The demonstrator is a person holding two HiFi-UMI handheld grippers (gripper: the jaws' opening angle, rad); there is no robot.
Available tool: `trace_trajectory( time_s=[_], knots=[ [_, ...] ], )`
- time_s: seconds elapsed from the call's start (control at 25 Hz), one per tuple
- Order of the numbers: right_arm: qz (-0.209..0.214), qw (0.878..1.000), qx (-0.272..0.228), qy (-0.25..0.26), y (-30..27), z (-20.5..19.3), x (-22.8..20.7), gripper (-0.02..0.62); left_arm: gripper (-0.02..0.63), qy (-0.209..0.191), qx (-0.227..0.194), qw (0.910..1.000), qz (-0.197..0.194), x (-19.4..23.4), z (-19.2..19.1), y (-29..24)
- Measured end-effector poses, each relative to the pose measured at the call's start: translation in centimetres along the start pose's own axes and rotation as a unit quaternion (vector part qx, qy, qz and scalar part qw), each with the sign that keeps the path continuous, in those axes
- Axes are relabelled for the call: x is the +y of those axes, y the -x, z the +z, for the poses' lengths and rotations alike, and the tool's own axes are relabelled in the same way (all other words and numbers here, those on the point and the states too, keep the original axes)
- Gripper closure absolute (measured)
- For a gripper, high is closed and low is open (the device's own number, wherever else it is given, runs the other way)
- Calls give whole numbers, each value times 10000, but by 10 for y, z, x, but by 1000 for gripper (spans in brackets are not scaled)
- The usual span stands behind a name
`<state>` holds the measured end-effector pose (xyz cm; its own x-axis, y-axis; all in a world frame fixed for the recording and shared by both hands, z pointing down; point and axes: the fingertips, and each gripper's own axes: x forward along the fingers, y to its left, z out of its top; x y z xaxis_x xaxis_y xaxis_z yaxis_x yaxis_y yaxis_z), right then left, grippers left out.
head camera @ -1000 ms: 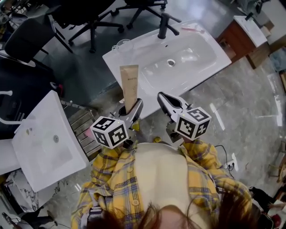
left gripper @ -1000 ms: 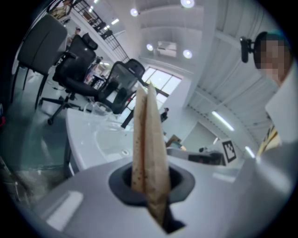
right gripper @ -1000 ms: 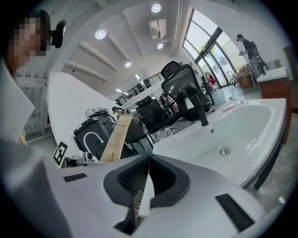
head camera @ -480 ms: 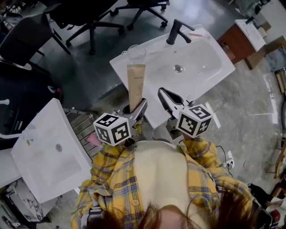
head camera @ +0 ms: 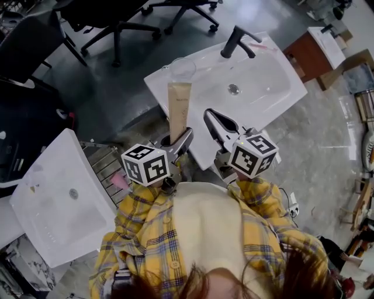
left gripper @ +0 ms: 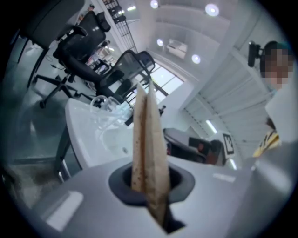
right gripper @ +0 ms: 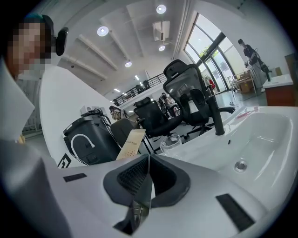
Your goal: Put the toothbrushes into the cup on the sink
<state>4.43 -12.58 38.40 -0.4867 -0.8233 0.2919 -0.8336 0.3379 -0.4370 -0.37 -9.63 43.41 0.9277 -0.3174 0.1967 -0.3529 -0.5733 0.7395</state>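
My left gripper [head camera: 187,133] is shut on the lower end of a beige tube [head camera: 178,111], which stands up between the jaws [left gripper: 148,148]. My right gripper [head camera: 208,113] is shut with nothing in it [right gripper: 148,174]. Both hover at the near edge of the white sink [head camera: 274,87]. A clear glass cup [head camera: 183,68] stands at the sink's far left corner, beyond the tube [right gripper: 171,143]. The black faucet [head camera: 236,41] rises at the far rim. A thin pink item [right gripper: 247,112] lies on the rim beside the faucet; I cannot tell what it is.
A second white sink slab [head camera: 58,198] lies to my left, with a metal rack [head camera: 102,163] between it and me. Black office chairs [head camera: 111,17] stand behind the sink. A wooden cabinet [head camera: 315,49] is at the right. A black bin [right gripper: 88,139] stands off to the side.
The sink has shifted lower and to the right in the head view, so the cup and faucet now sit nearer the grippers. Both grippers keep their pose, tube still held.
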Motion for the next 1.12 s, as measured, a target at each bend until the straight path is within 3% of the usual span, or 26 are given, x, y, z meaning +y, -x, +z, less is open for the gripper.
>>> trace_trajectory(
  time_s=[0.28,0.56,0.72,0.84,1.12],
  knots=[
    [261,9996,115,35,-6,9,-10,578,595,214,-69,9997,79,2,2,-21],
    [488,9986,198,-13,-9,18,-22,578,595,-301,2,9983,489,6,3,-43],
    [647,9976,237,-73,-15,23,-25,575,595,-259,-37,9982,546,7,3,-51],
    [847,9958,314,-114,-23,25,-22,462,595,-250,-76,9980,579,10,6,-54],
    [1098,9919,563,-288,-40,20,-12,423,595,-270,-200,9972,661,10,9,-57]
  ],
)
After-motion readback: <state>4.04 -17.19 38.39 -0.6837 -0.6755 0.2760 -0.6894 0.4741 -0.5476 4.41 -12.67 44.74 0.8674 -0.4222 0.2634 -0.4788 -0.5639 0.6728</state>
